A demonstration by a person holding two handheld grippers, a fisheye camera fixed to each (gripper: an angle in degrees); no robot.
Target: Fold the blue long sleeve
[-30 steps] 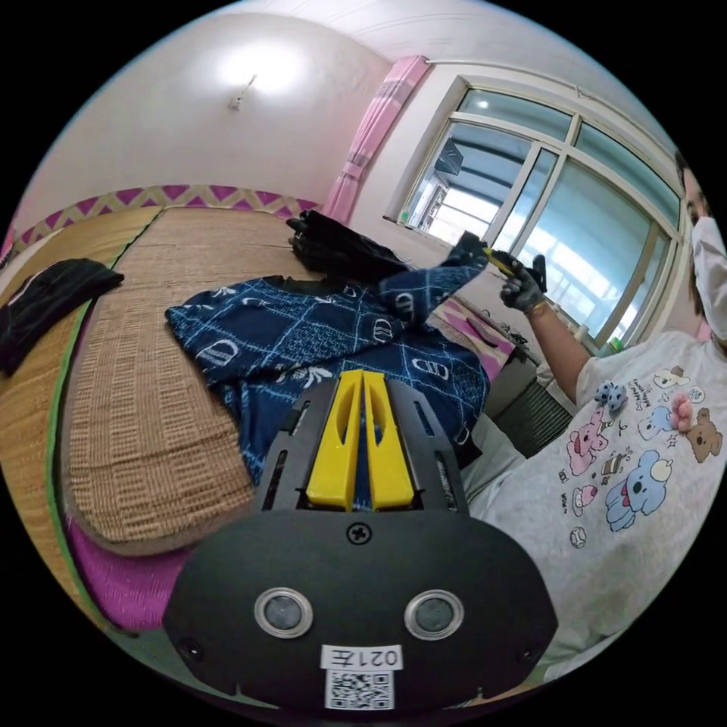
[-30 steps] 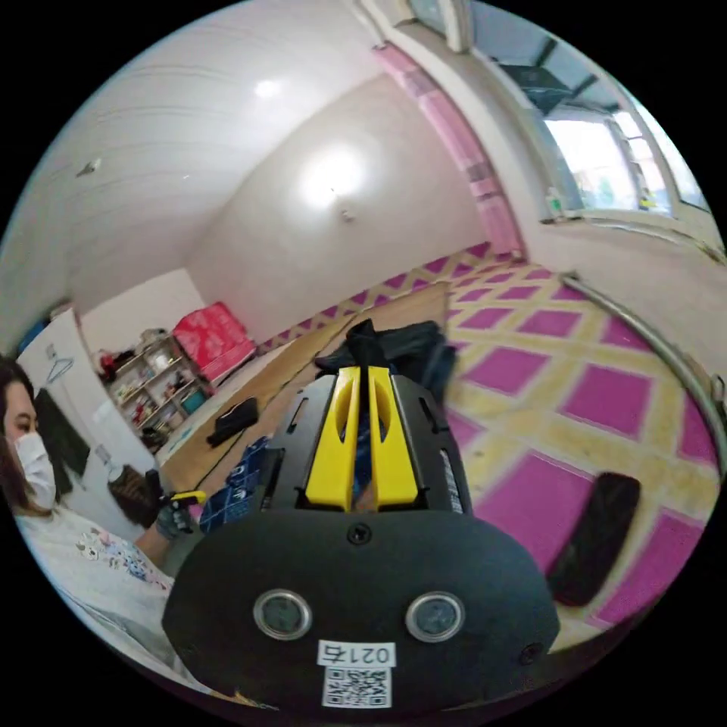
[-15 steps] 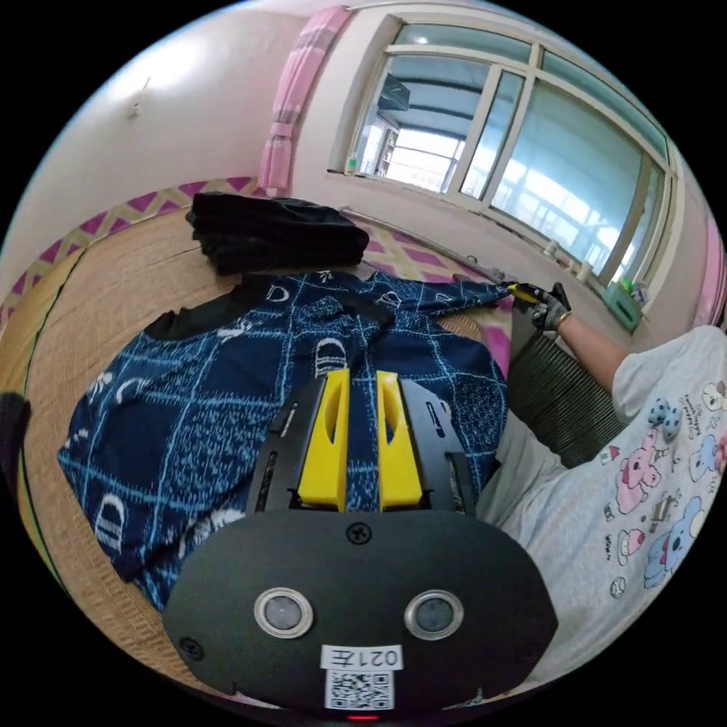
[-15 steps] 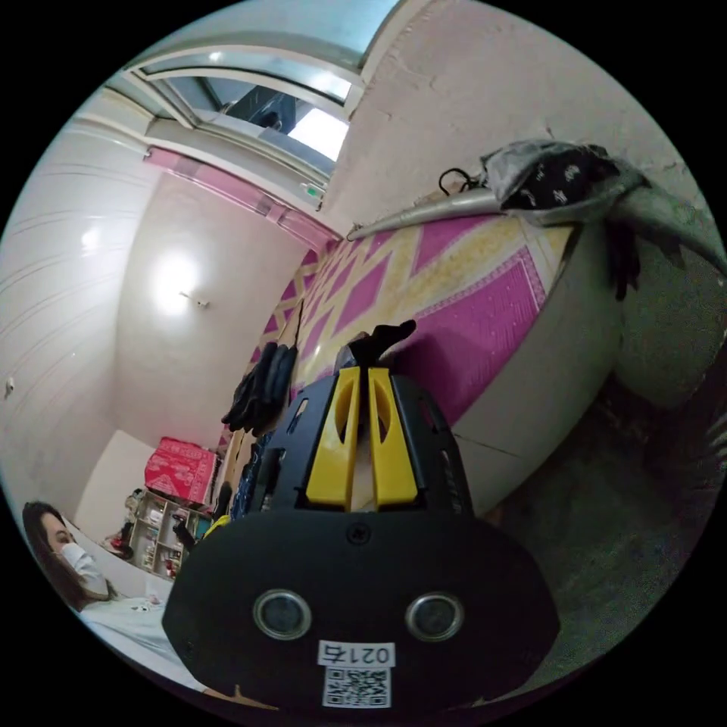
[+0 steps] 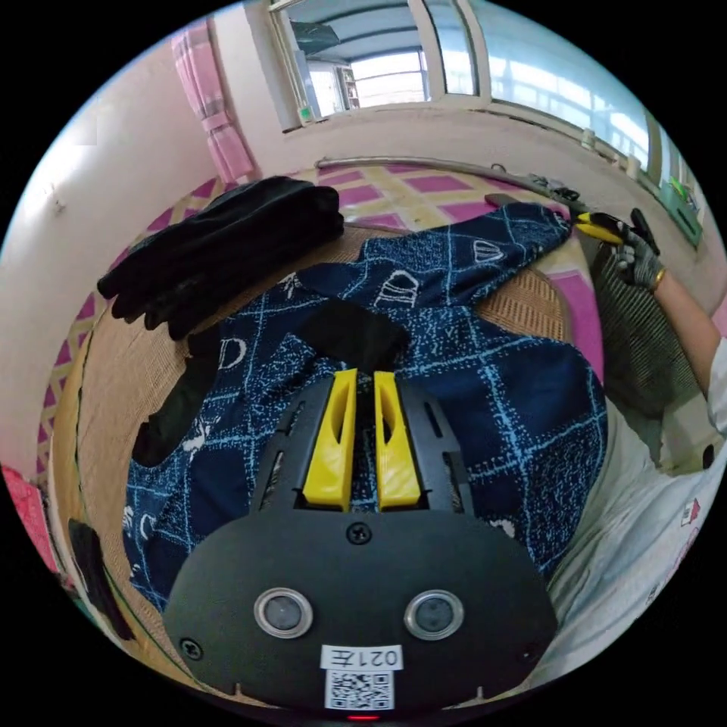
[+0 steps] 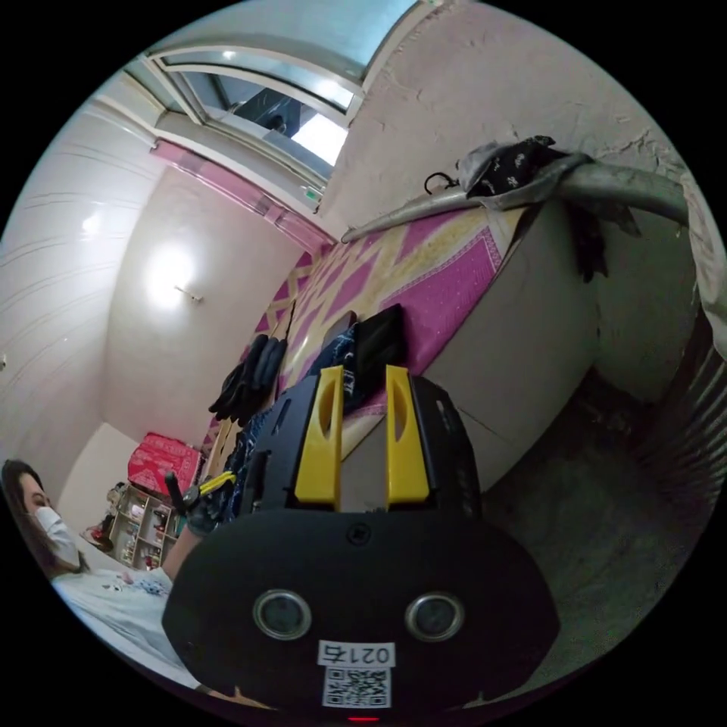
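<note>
The blue patterned long sleeve (image 5: 492, 394) lies spread on a woven mat (image 5: 113, 379). One sleeve is folded in over the chest. Its black cuff (image 5: 352, 341) sits at the tips of my left gripper (image 5: 365, 375), whose jaws stand a narrow gap apart with dark cloth between them. The other sleeve (image 5: 485, 250) stretches out to the platform's edge, where a gloved hand (image 5: 640, 257) holds my right gripper (image 5: 598, 226). In the right gripper view my right gripper (image 6: 363, 371) is open, and that sleeve's black cuff (image 6: 379, 341) lies on the pink edge just beyond its tips.
A pile of folded black clothes (image 5: 227, 242) sits on the mat beside the shirt. A metal pipe (image 5: 424, 163) runs under the window with a rag (image 6: 522, 174) draped over it. A radiator (image 5: 644, 341) stands below the platform's edge. A person in a white top (image 6: 113, 598) stands close by.
My right gripper has opened and dropped the black cuff onto the pink edge. My left gripper's jaws have narrowed around the other cuff over the shirt's chest. Both cameras have swung.
</note>
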